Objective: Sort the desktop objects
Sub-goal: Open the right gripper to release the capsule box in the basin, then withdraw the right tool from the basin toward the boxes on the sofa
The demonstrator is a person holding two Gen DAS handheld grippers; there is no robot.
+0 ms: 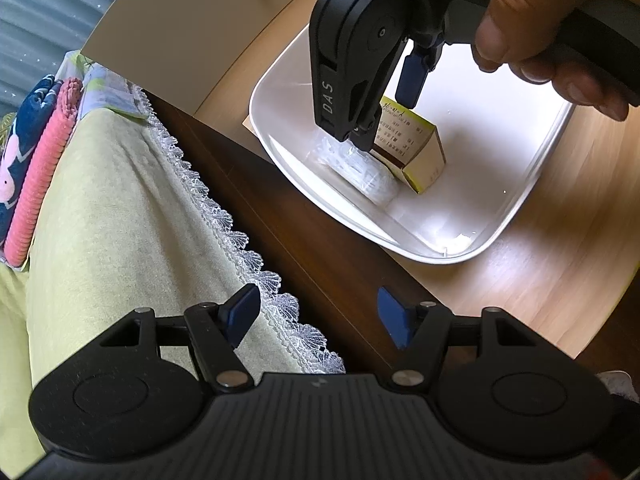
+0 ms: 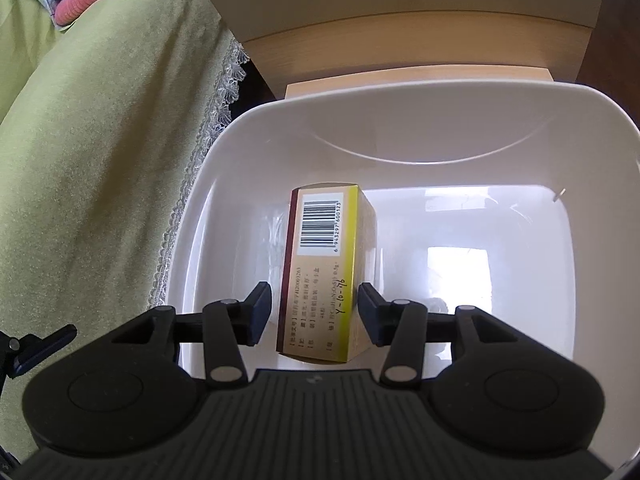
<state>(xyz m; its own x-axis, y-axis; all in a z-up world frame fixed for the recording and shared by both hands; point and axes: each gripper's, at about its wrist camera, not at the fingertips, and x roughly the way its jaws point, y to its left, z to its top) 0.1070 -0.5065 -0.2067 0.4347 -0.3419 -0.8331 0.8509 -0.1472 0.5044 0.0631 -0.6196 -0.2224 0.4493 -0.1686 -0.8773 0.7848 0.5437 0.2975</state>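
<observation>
The right gripper (image 2: 314, 314) is hanging inside a white plastic bin (image 2: 400, 100), its blue-padded fingers (image 2: 260, 308) spread wide on either side of a yellow-and-tan medicine box (image 2: 328, 264); a gap is showing on each side, so the pads are not touching it and nothing is being gripped. The box is sitting on the bin floor, barcode face up, with handwriting along its yellow edge. From the left wrist view, the same box (image 1: 424, 152) is lying beside a clear-wrapped white roll-shaped item (image 1: 368, 176), the two touching near the bin's left wall; what the roll is cannot be told. A hand (image 1: 552, 40) is wrapping the right gripper's handle above the bin (image 1: 280, 92). The left gripper (image 1: 316, 316) is hovering fully open and empty, well apart from the bin, over the dark table edge (image 1: 280, 220) and a lace-trimmed green cloth (image 1: 120, 220). The bin is resting on a light wooden surface (image 1: 560, 260).
</observation>
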